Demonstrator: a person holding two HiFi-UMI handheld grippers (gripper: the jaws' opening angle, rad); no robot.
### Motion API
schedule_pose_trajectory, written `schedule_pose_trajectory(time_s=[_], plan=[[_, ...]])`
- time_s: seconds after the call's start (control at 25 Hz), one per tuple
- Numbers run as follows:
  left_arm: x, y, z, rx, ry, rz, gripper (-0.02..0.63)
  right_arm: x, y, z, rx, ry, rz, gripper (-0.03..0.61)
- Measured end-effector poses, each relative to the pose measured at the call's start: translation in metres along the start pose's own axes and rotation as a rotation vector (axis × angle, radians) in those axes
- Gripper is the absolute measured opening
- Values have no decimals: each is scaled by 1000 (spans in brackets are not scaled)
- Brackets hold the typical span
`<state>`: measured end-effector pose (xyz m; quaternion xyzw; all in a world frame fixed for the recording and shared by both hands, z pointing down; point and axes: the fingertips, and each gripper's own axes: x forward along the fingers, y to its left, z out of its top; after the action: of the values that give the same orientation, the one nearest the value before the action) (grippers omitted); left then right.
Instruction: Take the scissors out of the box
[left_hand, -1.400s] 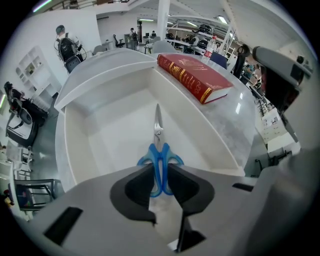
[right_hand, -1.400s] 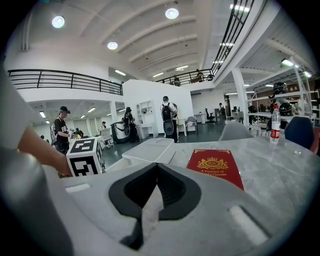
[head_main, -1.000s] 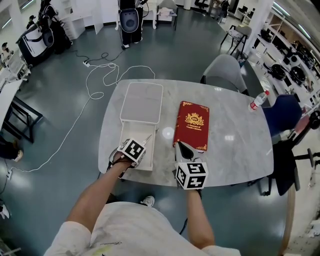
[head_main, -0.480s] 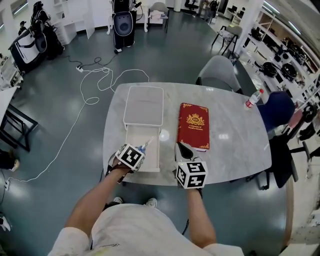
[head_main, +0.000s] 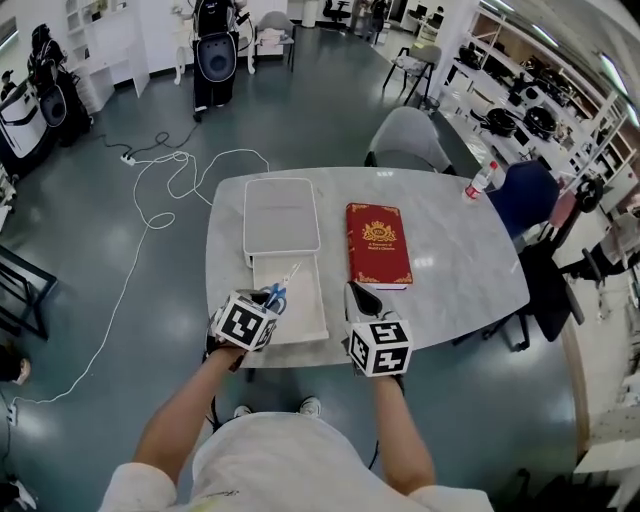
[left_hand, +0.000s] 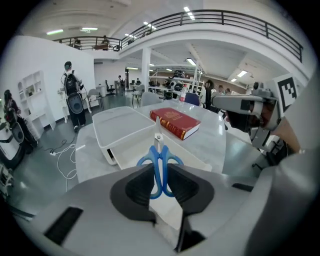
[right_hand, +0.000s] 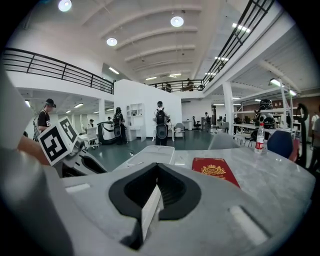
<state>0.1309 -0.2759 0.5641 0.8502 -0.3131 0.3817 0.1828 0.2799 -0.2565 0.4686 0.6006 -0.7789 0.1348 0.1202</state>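
Blue-handled scissors (head_main: 277, 294) (left_hand: 160, 162) hang in my left gripper (head_main: 266, 305) (left_hand: 160, 176), which is shut on their handles with the blades pointing away from me. They are in the air above the near end of the open white box (head_main: 303, 322) (left_hand: 128, 146). The box's lid (head_main: 281, 212) (left_hand: 117, 122) lies just beyond the tray. My right gripper (head_main: 361, 297) (right_hand: 156, 192) hovers at the table's near edge, right of the box, shut with nothing in it.
A red book (head_main: 378, 243) (left_hand: 175, 120) (right_hand: 216, 170) lies right of the box. A water bottle (head_main: 481, 180) (right_hand: 259, 138) stands at the far right corner. A grey chair (head_main: 405, 135) and a blue chair (head_main: 522, 195) are beyond the table.
My left gripper has lifted out of the box tray with the scissors and drawn back toward me. The right gripper shifted a little along the near edge.
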Motion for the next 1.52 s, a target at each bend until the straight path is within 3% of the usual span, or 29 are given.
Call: schedule_pose_trajectory(time_s=[0.2,0.68,1.04,1.52], plan=[[-33,11,12,23,-131,4,80,-10,19,4,0,-17,-38,5],[-111,51,9,-33,-402,19,80,-36,59,21,10,-84,-132,5],[-148,76,-1,-10,-507,54,80,-50,84,27,8,-122,-198,5],[-160,96,-8,-39,-551,66,80,-49,96,26,-9,-121,-228,5]])
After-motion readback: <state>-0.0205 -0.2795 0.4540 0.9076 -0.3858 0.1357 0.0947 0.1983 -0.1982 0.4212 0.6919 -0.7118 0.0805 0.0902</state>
